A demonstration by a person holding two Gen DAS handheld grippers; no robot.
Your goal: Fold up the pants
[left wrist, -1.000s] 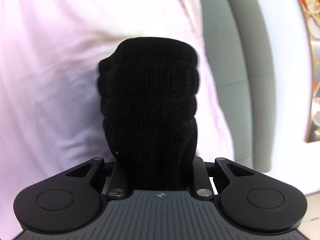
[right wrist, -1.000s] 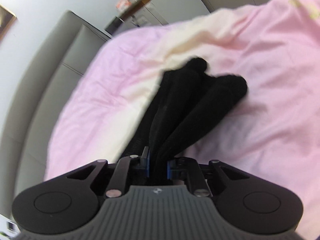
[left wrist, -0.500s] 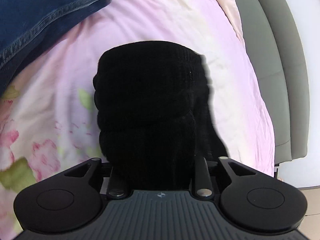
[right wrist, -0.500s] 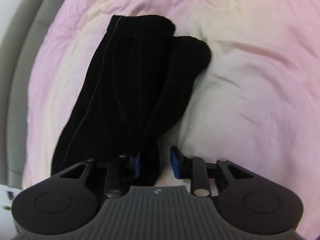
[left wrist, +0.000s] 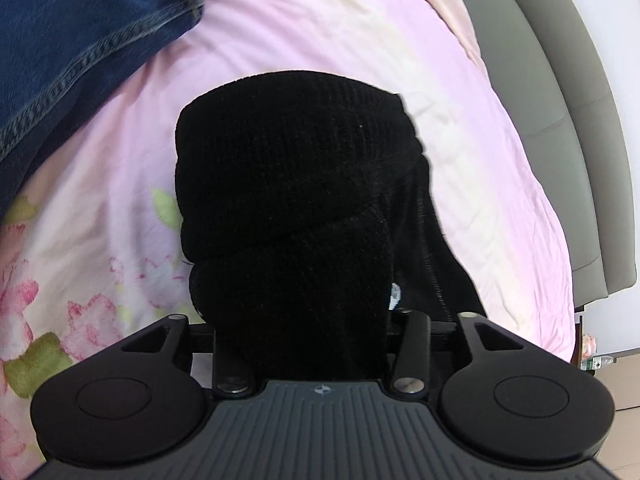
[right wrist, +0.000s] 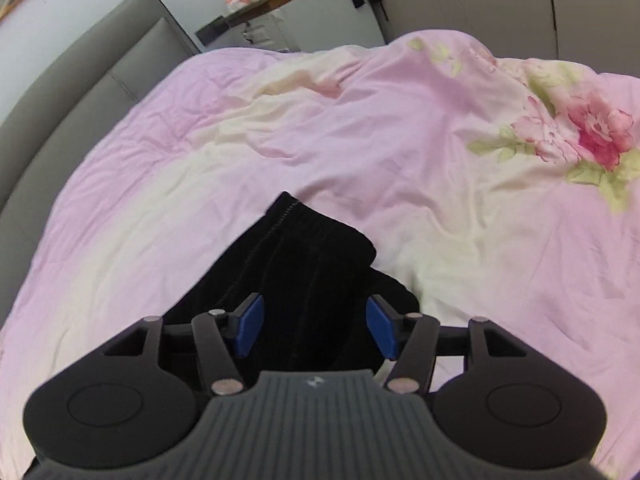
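A: Where are the black pants point(left wrist: 288, 216) now?

B: On the pink floral bedcover point(right wrist: 400, 128). In the left wrist view a thick bunched wad of them fills the space between the fingers of the left gripper point(left wrist: 304, 340) and rises up in front of the lens. More of the black cloth trails off to the right of that wad, with a stitched seam showing.

A: So is that gripper clamped on them?

B: The cloth packs the gap between its 2 fingers, and the pads are buried in it, so it looks closed on the fabric.

A: And the right gripper point(right wrist: 314, 326)?

B: Its jaws stand apart. The 2 blue pads point(right wrist: 250, 322) are well separated, with the pants lying flat on the cover below and between them, not pinched.

A: What else is there?

B: Blue jeans point(left wrist: 80, 40) lie at the far left in the left wrist view, apart from the black wad. A grey padded headboard point(right wrist: 80, 92) runs along the left in the right wrist view.
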